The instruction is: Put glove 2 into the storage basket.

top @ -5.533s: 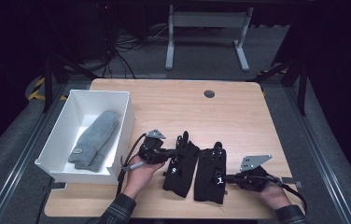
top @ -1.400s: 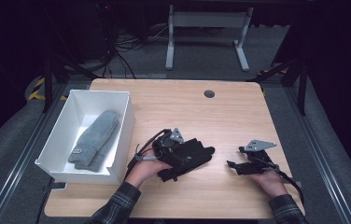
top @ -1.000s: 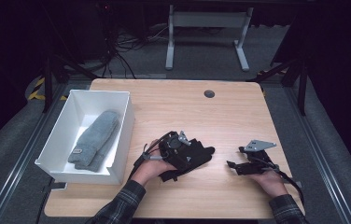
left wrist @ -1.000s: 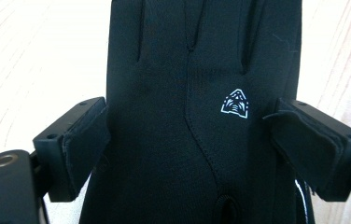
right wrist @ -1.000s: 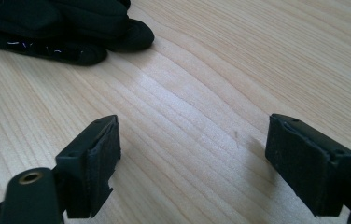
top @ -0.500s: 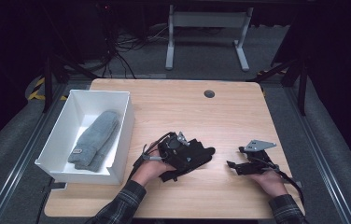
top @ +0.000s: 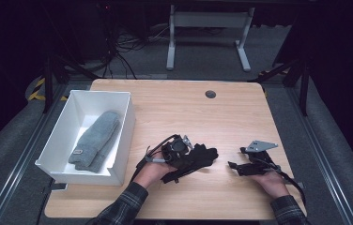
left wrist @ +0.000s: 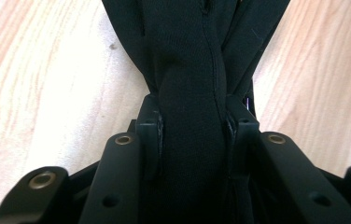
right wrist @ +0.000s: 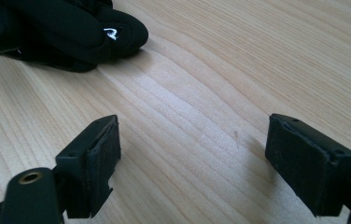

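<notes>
My left tongs (top: 194, 157) have just been closing and now clamp the black gloves (top: 202, 156), which lie on the counter (top: 174, 108) just at 9 o'clock of its near middle; in the left gripper view the pads pinch the bunched cloth (left wrist: 190, 116) tight from both sides. My right tongs (top: 233, 165) rest at 3 o'clock of the gloves, well clear, jaws wide apart with bare wood between them.

What worries me: I seem to have two gloves stacked, and I judge the pinch may hold only the upper layers, so the lower glove could slide free when I lift. The loose fingertips toward 3 o'clock could also drag on the counter or catch the rim of the white bin (top: 125, 129) at 9 o'clock, where a grey glove (top: 95, 140) already lies.

Hard to read: whether both gloves sit inside the pinch, since black cloth on black jaws merges. The cuffs are hidden under my hand, and the right gripper view cuts the gloves (right wrist: 61, 28) off at its top edge.
</notes>
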Tool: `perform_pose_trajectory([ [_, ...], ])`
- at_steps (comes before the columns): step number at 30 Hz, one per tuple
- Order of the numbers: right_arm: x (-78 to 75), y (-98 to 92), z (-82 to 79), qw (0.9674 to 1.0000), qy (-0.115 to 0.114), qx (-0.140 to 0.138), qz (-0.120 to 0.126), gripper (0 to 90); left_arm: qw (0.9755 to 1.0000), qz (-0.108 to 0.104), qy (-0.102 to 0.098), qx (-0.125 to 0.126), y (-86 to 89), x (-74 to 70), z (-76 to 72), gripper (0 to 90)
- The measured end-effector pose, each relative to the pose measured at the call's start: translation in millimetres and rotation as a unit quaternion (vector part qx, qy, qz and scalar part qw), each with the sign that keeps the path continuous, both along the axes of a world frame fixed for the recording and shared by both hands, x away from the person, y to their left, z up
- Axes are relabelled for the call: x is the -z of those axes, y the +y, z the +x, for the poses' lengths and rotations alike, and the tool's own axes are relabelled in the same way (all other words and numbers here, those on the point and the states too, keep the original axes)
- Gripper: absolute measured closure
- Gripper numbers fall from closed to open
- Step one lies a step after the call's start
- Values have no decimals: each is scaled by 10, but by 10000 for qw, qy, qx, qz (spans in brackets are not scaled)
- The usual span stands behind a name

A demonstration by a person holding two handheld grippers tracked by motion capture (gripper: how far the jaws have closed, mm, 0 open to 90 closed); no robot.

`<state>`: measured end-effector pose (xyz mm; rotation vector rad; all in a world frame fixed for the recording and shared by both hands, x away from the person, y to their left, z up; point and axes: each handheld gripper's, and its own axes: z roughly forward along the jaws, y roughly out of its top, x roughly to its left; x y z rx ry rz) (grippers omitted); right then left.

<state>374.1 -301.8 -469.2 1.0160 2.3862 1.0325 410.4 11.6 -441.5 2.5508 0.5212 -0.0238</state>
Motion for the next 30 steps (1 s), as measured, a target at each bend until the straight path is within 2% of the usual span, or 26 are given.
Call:
perform_pose_trajectory([
  [4, 0, 0, 0, 10000, 2, 0, 0, 183, 9997, -156, 178, -105, 33, -61, 1, 663],
  [5, 0, 0, 0, 10000, 0, -1, 1, 183, 9993, -252, 199, -190, 40, -84, -8, 662],
  [9, 0, 0, 1, 10000, 0, -1, 0, 184, 9984, -361, 223, -383, 95, -232, -9, 660],
  [11, 0, 0, 0, 10000, -1, 2, -1, 183, 9975, -461, 188, -511, 120, -326, -24, 658],
  [14, 0, 0, 0, 10000, -2, 7, -1, 183, 9971, -463, 125, -588, 153, -476, -45, 658],
  [15, 0, 1, -1, 10000, 9, 8, 1, 183, 9971, -463, 125, -588, 153, -476, -45, 657],
  [16, 0, 1, -1, 10000, 9, 7, 2, 183, 9969, -450, 45, -640, 176, -585, -58, 657],
  [17, 0, 1, -1, 10000, 9, 7, 2, 183, 9969, -450, 45, -640, 176, -585, -58, 657],
  [19, 0, 1, 0, 10000, 10, 9, 1, 183, 9965, -477, 28, -682, 217, -707, -58, 656],
  [26, 0, 1, 0, 10000, 10, 9, 1, 183, 9940, -726, -12, -824, 353, -1063, -57, 656],
  [30, 0, 2, 0, 10000, 9, 10, 1, 184, 9918, -872, -111, -928, 462, -1269, -46, 656],
])
